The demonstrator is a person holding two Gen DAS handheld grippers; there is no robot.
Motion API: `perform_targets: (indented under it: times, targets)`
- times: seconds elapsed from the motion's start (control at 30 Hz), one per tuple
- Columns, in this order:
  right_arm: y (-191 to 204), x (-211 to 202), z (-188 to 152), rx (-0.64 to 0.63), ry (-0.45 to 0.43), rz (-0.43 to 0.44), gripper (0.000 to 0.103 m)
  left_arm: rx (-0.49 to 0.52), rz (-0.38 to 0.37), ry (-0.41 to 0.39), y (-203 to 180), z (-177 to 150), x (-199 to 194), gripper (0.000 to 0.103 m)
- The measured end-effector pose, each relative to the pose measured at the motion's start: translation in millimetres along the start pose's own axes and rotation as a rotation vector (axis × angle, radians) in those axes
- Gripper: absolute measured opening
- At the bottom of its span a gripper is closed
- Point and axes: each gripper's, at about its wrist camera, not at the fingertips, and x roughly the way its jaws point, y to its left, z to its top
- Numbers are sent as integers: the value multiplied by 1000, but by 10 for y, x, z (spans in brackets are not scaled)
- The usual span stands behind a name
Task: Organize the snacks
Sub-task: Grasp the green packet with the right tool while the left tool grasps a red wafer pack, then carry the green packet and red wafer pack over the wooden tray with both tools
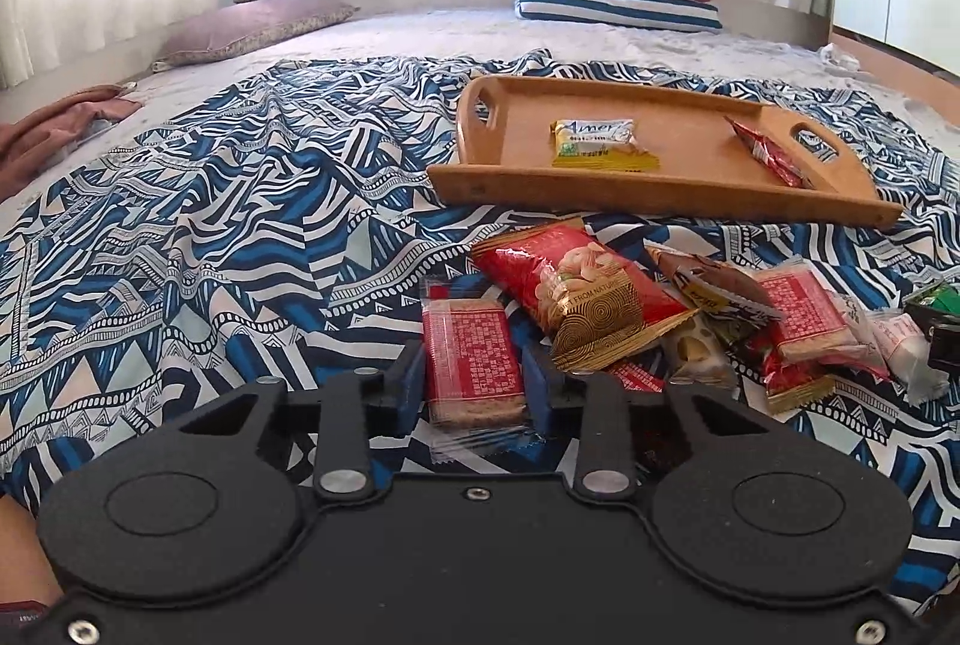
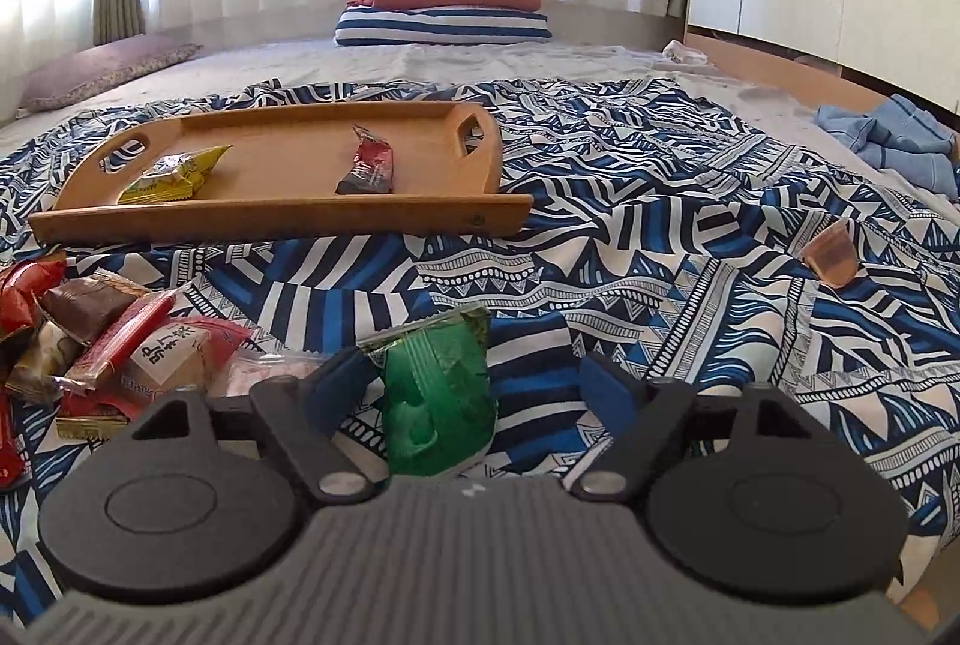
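Red bar (image 1: 471, 354) near end hidden behind left gripper (image 1: 474, 375).

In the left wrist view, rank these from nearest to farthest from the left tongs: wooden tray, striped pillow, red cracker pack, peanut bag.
1. Red cracker pack, between the left tongs.
2. Peanut bag, just beyond, right.
3. Wooden tray, mid-bed.
4. Striped pillow, far end by curtains.
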Motion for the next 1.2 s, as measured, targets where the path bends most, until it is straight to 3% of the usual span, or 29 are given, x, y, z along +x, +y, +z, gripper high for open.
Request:
perform_targets:
  times: [0.1, 0.17, 0.23, 0.6, 1.2]
  targets:
    - [23, -6, 8, -10, -1, 14, 72, -11, -8, -7, 20, 4, -25, 33]
    - [45, -15, 8, -21, -6, 10, 54, -11, -9, -12, 29, 10, -39, 33]
    - [64, -30, 0, -32, -13, 4, 49, -5, -8, -17, 35, 12, -49, 33]
    - [72, -142, 48, -39, -35, 11, 45, -23, -11, -47, 102, 111, -169, 33]
    - [-52, -231, 515, 76, -17, 67, 37, 10, -105, -79, 59, 656, -234, 33]
